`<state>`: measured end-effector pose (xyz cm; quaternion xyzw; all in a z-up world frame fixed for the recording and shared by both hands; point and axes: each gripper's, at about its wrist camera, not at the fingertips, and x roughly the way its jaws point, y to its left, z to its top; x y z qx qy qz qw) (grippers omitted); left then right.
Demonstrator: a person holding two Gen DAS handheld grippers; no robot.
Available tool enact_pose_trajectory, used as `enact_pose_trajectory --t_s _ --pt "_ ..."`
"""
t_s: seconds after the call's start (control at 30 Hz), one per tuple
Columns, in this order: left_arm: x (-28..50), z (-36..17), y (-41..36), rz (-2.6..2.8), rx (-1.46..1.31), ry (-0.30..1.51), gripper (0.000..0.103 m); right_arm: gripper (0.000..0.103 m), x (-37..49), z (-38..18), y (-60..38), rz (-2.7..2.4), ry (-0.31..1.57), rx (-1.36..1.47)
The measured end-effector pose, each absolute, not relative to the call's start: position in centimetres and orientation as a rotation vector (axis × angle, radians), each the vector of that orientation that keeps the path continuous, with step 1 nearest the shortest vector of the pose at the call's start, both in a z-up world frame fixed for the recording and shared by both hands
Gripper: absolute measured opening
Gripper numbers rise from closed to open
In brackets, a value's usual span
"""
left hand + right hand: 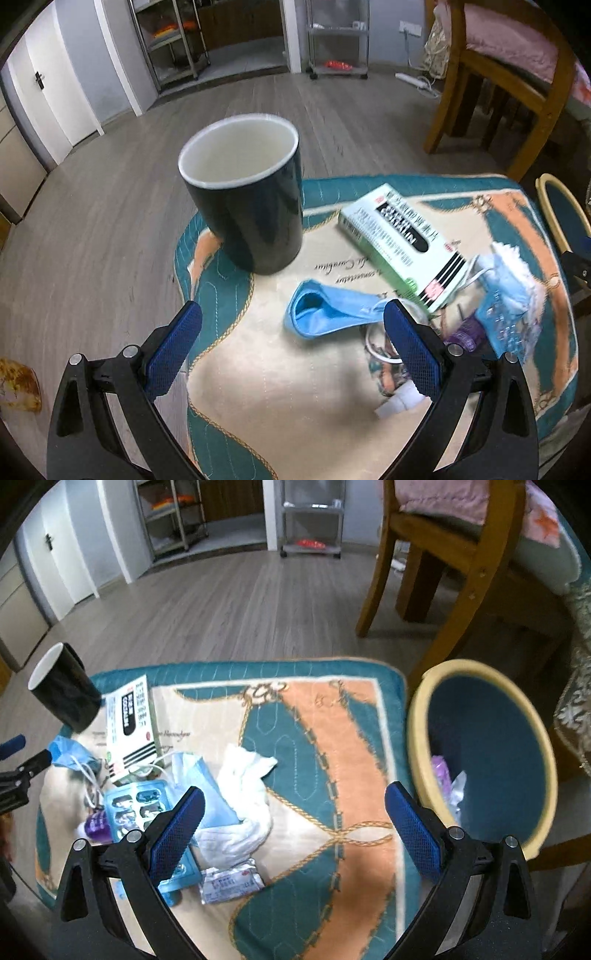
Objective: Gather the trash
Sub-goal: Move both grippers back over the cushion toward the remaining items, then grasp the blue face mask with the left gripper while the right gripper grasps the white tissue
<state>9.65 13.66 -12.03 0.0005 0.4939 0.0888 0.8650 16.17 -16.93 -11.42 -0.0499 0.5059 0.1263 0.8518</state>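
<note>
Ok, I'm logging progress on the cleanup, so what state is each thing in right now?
Left hand-held gripper: open, empty.
Right hand-held gripper: open, empty.
Dark mug: upright, looks empty.
Medicine box: lying flat, closed.
Blue face mask: crumpled on the mat.
White tissue: crumpled.
Blister pack: lying flat.
Trash bin: open, some trash inside.

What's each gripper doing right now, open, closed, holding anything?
Left gripper: open, holding nothing, above the mat.
Right gripper: open, holding nothing.

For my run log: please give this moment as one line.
left gripper: open, empty | right gripper: open, empty | face mask: on mat | bin: holds trash
</note>
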Motion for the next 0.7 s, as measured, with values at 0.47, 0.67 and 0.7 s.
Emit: enact_pose_trajectory --t_s 0.47,0.67,0.7 --pt "11.3 -15.1 12.8 0.128 -0.059 1.103 0.081 0.068 17.0 -15.5 -16.1 0.369 1.225 -0.011" --pt "11.5 -15.5 12.0 0.101 -0.040 1.133 0.059 0.033 17.1 -17.0 -16.0 0.398 1.294 0.015" --pt "11.5 -15.5 12.0 0.098 -0.041 1.134 0.054 0.027 17.2 -17.1 -16.0 0.404 1.299 0.023"
